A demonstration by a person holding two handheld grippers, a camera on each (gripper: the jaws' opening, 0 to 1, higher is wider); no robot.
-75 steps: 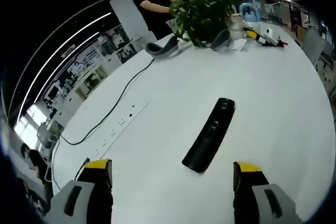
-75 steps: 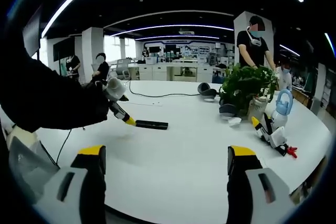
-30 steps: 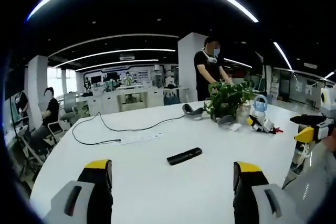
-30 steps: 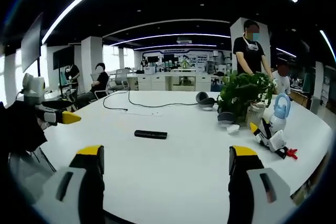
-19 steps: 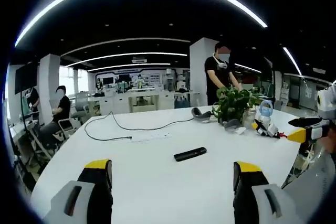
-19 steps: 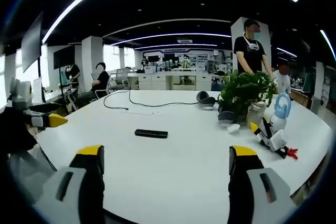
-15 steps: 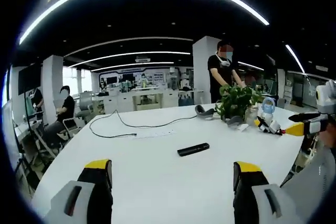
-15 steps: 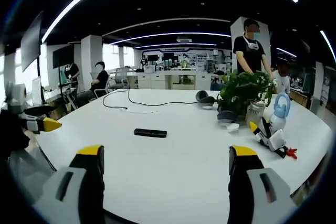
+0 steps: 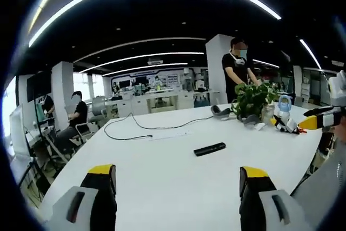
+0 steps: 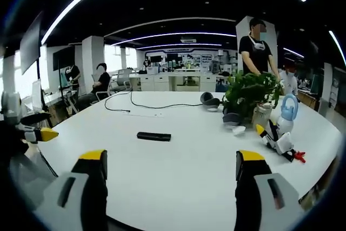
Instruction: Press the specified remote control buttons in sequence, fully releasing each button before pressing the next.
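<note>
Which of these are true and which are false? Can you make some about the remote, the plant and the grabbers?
1. The remote lies flat on the white table. True.
2. The right gripper is squeezing the remote. False: it hangs open, apart from the remote.
3. A potted plant stands on the table. True.
4. The left gripper is shut tight. False: its jaws stand wide apart.
5. A black cable runs across the table. True.
</note>
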